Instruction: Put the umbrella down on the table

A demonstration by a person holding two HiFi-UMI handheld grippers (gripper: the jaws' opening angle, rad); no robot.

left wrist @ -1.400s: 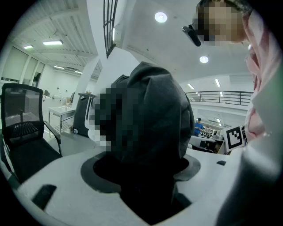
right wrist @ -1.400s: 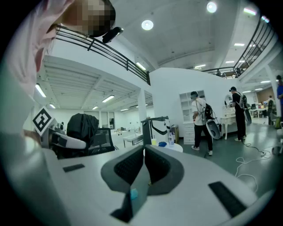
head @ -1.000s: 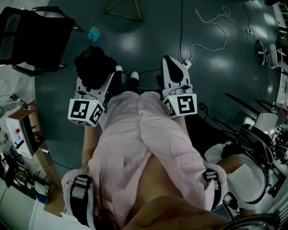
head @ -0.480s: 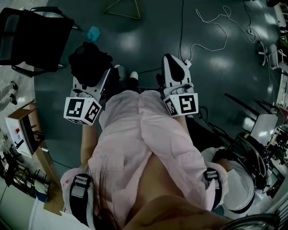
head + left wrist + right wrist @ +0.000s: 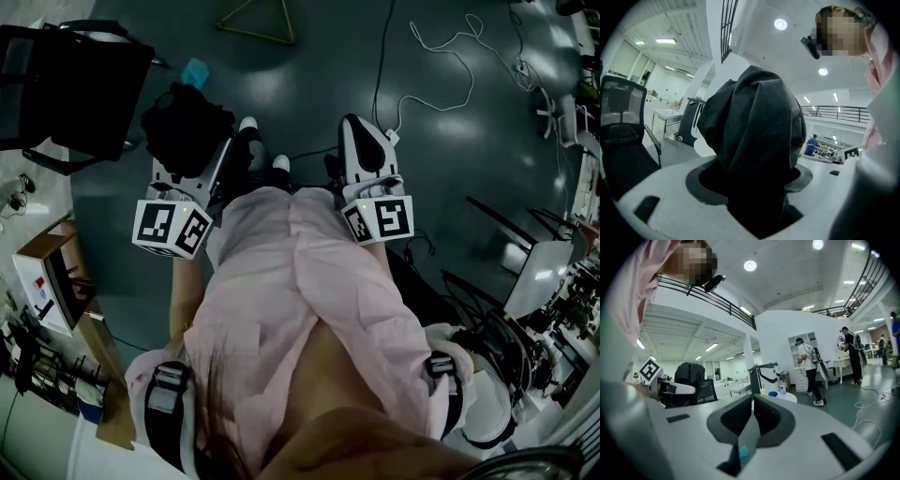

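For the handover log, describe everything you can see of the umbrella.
The umbrella is black and folded into a crumpled bundle of matte, fabric-like cloth with deep creases. No handle or ribs show. One end sits between the jaws of the left gripper, which close on it, and the rest bulges out beyond them. In the head view it hangs over the dark floor and touches nothing else.

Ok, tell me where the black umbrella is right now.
The black fabric umbrella is clamped in the left gripper, at the head view's upper left, over the dark floor beside the black office chair.
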